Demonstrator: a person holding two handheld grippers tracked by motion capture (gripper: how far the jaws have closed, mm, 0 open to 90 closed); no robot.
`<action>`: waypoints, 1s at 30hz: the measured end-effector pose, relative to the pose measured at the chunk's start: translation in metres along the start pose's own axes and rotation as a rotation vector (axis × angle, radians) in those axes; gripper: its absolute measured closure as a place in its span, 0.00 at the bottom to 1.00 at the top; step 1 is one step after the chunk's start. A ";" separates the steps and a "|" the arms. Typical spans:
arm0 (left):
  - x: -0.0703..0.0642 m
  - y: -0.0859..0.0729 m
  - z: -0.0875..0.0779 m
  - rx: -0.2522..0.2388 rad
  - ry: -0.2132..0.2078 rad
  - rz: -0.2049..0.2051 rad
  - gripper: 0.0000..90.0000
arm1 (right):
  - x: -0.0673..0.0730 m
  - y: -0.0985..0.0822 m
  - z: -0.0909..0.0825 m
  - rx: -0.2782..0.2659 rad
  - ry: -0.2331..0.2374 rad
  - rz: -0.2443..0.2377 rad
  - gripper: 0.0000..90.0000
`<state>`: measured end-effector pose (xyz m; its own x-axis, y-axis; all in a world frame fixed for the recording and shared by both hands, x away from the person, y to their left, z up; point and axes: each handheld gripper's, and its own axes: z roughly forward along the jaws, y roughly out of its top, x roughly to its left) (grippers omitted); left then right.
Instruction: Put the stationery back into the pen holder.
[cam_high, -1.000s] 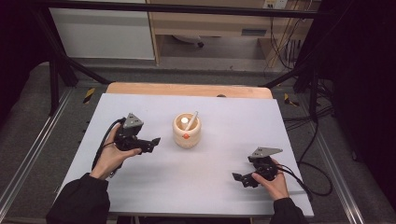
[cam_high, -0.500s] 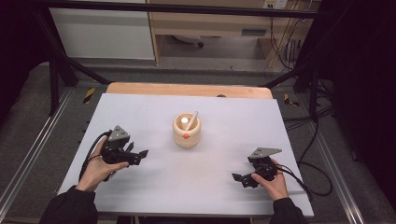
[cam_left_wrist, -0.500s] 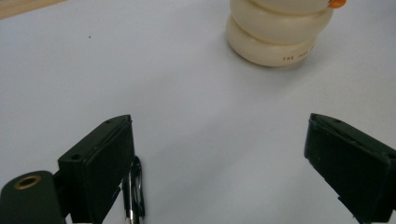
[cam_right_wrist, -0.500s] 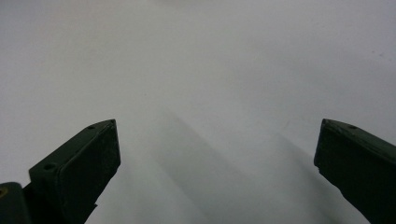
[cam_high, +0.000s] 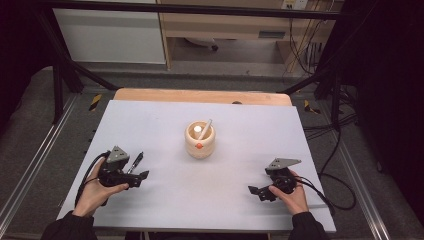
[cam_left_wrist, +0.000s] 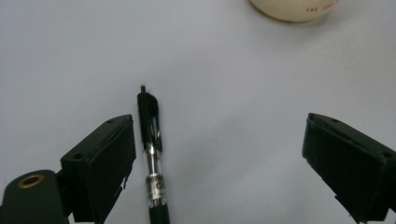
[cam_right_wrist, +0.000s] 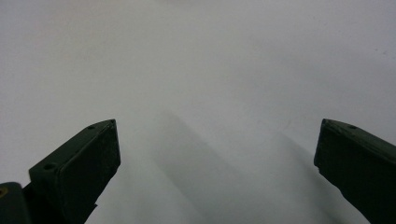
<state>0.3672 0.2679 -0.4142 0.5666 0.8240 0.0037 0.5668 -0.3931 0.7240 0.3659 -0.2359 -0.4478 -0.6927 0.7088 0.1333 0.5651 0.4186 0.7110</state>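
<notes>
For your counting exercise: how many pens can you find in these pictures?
2. A black pen lies on the table between the open jaws of the left gripper, close to one jaw. A white pen stands tilted in the cup. The cup might hide more.

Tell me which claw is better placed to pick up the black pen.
Left. The pen lies between the open left claw, beside one jaw. The right claw sits across the table.
</notes>
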 end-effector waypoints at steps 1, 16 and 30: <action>0.001 -0.002 0.000 0.007 0.007 0.002 0.11 | 0.000 0.000 0.000 0.000 0.000 -0.001 0.01; 0.020 -0.027 -0.007 0.049 0.061 -0.078 0.36 | 0.000 0.000 -0.002 0.000 -0.004 -0.007 0.01; 0.020 -0.036 -0.005 0.082 0.066 -0.122 0.63 | 0.001 0.000 -0.002 0.002 0.000 -0.003 0.01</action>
<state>0.3556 0.3007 -0.4369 0.4516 0.8916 -0.0334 0.6776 -0.3184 0.6629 0.3645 -0.2365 -0.4466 -0.6943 0.7076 0.1310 0.5640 0.4220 0.7098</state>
